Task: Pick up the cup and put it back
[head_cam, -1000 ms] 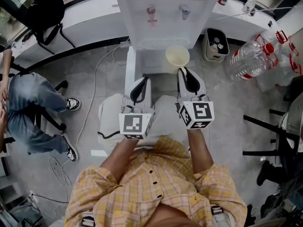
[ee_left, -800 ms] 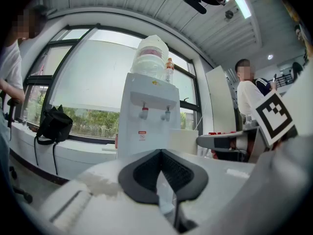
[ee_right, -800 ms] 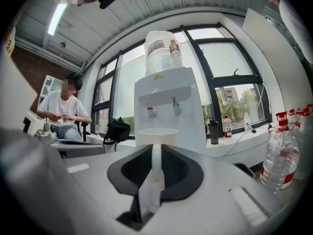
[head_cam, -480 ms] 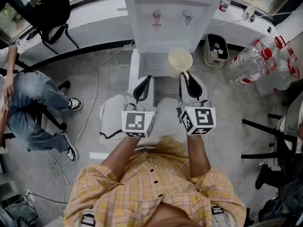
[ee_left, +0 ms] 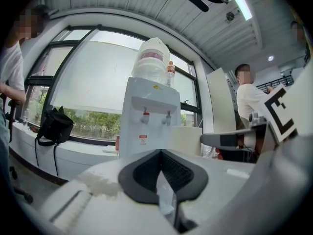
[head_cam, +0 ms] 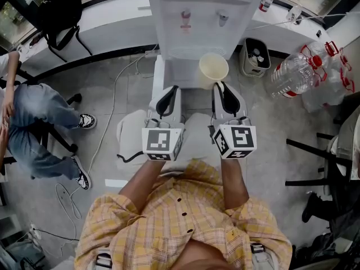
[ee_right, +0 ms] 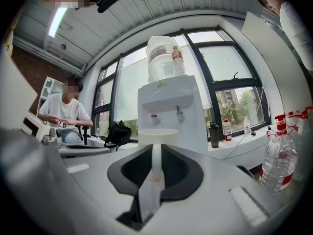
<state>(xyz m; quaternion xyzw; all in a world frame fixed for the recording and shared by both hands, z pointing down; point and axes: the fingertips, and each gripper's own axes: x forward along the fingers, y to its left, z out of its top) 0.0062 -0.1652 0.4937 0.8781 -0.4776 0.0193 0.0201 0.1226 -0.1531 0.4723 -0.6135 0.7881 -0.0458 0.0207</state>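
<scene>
Yellow plaid sleeves nearest, at 6 o'clock in the head view. Ahead of them, left gripper (head_cam: 170, 93) at 11 o'clock, jaws pressed together on nothing, idle. Right gripper (head_cam: 221, 88) at 1 o'clock, clamped narrow on the thin handle of the cup (head_cam: 214, 67); handle upright between the pads in the right gripper view. Cup itself aloft at 12 o'clock from those jaws, upright, mouth up, just short of the water dispenser (head_cam: 202, 16) and beside its drip tray (head_cam: 190, 52).

Judged step: setting the cup back, probably on that tray below the taps. Best done as follows:
- Hold the rim level and ease toward 12 o'clock until over the grille.
- Lower straight down and wait for a flat base before spreading the jaws.
- Back out toward 6 o'clock along the handle line, to avoid hooking it.
- No need for the left gripper; best parked clear at 9 o'clock.

Containers, near to far:
- Cup: pale inside, looks empty; thin layer of water not ruled out.
- Small dark bin (head_cam: 257, 52) at 2 o'clock of the cup: a few small items inside, not identifiable.
- Clear big bottles (head_cam: 297, 69) with red caps lying at 3 o'clock: seemingly empty.
- Large jug (ee_right: 161, 58) inverted atop the dispenser: fill level not readable.
</scene>
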